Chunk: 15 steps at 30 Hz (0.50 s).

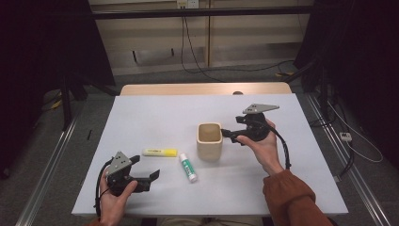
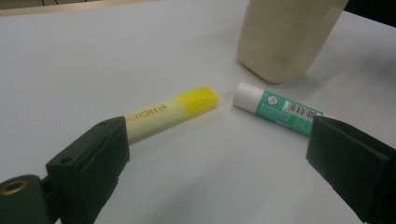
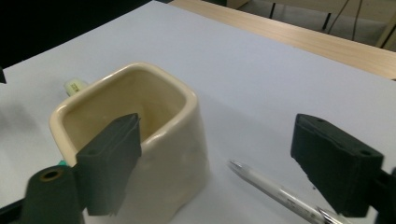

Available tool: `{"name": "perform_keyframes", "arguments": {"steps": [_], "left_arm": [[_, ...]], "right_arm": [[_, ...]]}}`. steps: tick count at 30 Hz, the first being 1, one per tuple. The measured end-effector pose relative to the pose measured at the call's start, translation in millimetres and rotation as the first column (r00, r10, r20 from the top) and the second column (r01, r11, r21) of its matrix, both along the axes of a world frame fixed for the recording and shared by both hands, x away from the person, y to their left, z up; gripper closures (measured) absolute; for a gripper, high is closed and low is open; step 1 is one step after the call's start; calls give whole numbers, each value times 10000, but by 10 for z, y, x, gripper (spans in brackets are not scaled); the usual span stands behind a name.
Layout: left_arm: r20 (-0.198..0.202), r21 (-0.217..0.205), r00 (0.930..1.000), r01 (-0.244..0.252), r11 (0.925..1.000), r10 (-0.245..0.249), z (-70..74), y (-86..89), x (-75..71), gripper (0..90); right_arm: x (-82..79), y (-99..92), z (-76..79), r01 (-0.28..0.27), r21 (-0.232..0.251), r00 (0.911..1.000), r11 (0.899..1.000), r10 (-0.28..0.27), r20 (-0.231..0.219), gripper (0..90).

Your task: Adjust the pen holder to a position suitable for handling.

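Your right gripper (image 1: pixel 229 134) sits at 3 o'clock of the cream cup (image 1: pixel 209 141), jaws spread wide, nothing pinched; one jaw hangs over the cup's rim. A clear pen (image 3: pixel 275 191) lies on the white table (image 1: pixel 155 113) between those jaws. Your left gripper (image 1: pixel 153 175), at 7 o'clock of the cup, jaws spread and empty, faces the yellow highlighter (image 2: pixel 173 112) and glue stick (image 2: pixel 278 108)
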<state>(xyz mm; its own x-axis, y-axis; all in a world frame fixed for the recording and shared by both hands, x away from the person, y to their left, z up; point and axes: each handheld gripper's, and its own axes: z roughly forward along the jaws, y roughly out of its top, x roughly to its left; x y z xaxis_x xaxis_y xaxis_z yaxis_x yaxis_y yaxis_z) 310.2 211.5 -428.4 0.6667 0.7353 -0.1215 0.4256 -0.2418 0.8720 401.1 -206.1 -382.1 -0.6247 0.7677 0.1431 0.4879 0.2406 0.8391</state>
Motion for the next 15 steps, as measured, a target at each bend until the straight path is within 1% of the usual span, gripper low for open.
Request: {"name": "perform_keyframes", "arguments": {"steps": [1, 3, 5, 10, 12, 15], "left_arm": [[1, 3, 10000, -2, 10000, 2, 0, 1, -1, 58], [-21, -25, 10000, -15, 10000, 15, -5, 2, 3, 58], [-47, -3, 10000, 14, 10000, -14, -7, 9, 11, 58], [-108, -46, 9999, -6, 10000, 6, -10, 23, 18, 58], [-52, -40, 10000, 16, 10000, -16, 1, 20, 12, 58], [34, -44, 10000, 32, 10000, -32, 16, 10, 2, 58]], "right_arm": [[-16, -23, 2, 43, 17, 10000, 10000, -43, 17, 124], [-54, -73, 7, 130, -31, 9999, 9999, -130, 78, 124], [-87, -132, 1, 336, -99, 9994, 9994, -335, 121, 119], [-150, -278, -44, 608, -132, 9980, 9981, -606, 201, 119], [-162, -327, -53, 734, -130, 9971, 9972, -731, 225, 121], [-189, -381, -49, 770, -74, 9967, 9970, -768, 267, 122]]}}
